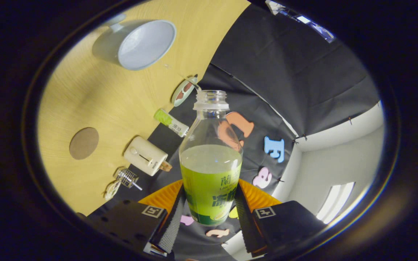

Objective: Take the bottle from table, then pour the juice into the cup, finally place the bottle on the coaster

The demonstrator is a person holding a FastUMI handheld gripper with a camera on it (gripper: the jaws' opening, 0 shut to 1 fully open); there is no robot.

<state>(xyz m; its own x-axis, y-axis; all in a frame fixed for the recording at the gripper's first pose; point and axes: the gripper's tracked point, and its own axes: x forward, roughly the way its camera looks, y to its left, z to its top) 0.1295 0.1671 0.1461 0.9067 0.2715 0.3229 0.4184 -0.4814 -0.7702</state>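
One uncapped bottle (pixel 210 159), about half filled with green juice, is gripped at its lower body between both fingers of the gripper (pixel 209 214), lifted off the table (pixel 96 94). One empty cup (pixel 140 45) and one round coaster (pixel 83 143) are seen beyond, left.

Pale wooden table (pixel 96 94), black cloth booth wall (pixel 289 72), white room wall (pixel 339 159), bright window (pixel 334 201)

One bottle (pixel 210 159), one cup (pixel 136 45), one coaster (pixel 83 143), one small tube (pixel 171 122), one cream box (pixel 145 156), one whisk-like tool (pixel 128 178), one patterned disc (pixel 183 91).
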